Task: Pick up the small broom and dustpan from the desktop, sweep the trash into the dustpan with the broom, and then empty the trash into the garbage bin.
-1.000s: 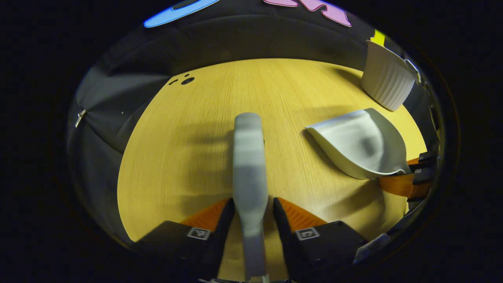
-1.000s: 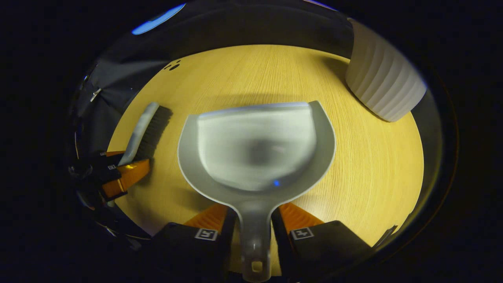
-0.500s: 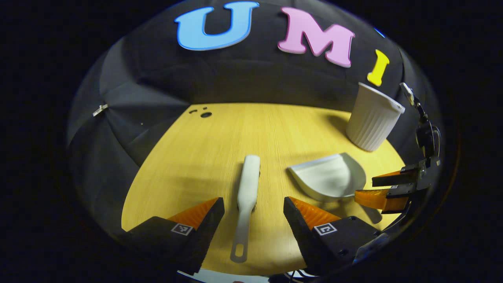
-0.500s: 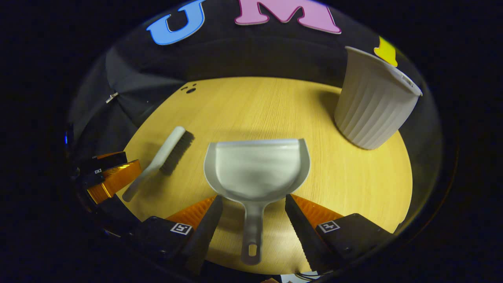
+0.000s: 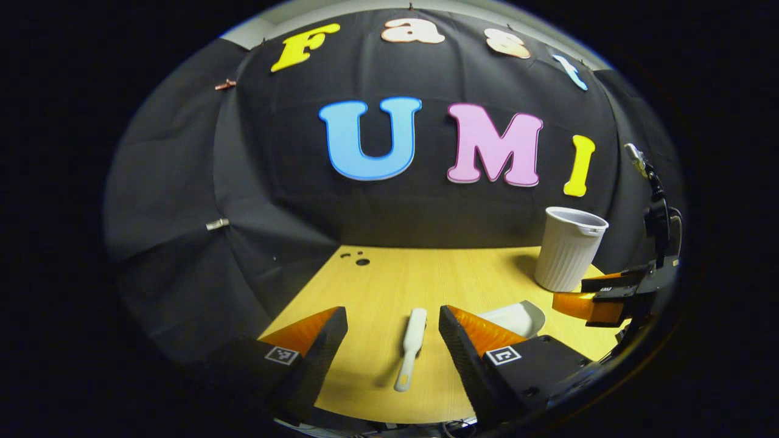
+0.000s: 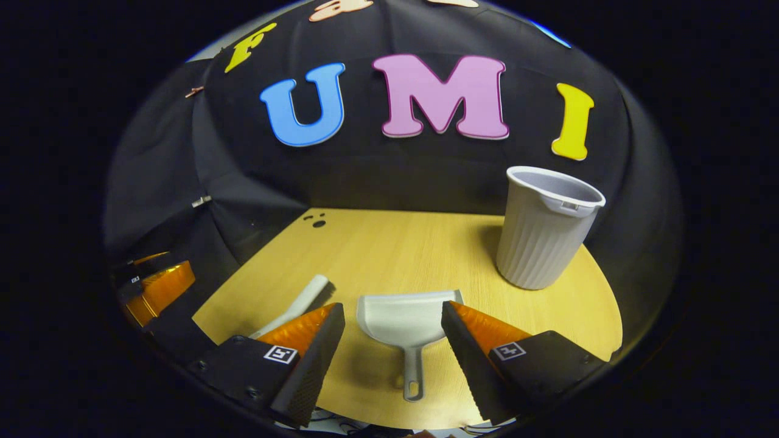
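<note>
The left tool [image 5: 392,325] hung above the table [image 5: 377,286], its fingers spread wide and holding nothing. The broom [image 5: 412,344] lay flat between them, the dustpan [image 5: 517,316] beside it, the bin [image 5: 567,255] upright behind.

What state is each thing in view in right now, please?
Broom: flat on the table, ungripped.
Dustpan: flat on the table, handle toward the camera, ungripped.
Bin: upright, open-topped; contents hidden.
Left gripper: open, above the broom.
Right gripper: open, above the dustpan.
</note>
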A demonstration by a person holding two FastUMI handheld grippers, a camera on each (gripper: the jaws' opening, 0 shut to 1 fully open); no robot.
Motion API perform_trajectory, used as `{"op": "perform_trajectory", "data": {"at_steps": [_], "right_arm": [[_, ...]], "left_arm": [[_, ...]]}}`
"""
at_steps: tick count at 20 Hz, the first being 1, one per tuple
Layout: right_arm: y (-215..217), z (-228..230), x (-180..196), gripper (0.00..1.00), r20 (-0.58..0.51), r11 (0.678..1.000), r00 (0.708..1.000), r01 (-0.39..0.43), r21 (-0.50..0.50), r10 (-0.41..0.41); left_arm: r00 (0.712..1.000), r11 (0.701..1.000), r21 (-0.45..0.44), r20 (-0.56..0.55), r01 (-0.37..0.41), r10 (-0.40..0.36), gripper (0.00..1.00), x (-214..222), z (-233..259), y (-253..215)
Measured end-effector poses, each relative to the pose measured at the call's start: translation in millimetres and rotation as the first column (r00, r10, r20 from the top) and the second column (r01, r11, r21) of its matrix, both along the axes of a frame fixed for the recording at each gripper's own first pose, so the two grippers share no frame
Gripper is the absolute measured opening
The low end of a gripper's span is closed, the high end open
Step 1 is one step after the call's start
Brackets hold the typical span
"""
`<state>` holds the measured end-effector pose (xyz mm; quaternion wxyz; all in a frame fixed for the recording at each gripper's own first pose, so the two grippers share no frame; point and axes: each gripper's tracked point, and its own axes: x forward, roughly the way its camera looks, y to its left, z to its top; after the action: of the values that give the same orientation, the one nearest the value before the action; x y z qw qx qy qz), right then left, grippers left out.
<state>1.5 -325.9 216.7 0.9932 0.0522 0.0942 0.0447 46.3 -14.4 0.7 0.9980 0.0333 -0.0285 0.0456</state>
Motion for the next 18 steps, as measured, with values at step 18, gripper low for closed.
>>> {"op": "perform_trajectory", "data": {"at_steps": [18], "right_arm": [[37.0, 62.9, -96.3, 0.99, 0.233, 0.997, 0.97, 0.076, -0.019, -0.07]], "left_arm": [[0.988, 0.998, 0.037, 0.144, 0.045, -0.05, 0.95, -107.1, 9.7, 2.9]]}}
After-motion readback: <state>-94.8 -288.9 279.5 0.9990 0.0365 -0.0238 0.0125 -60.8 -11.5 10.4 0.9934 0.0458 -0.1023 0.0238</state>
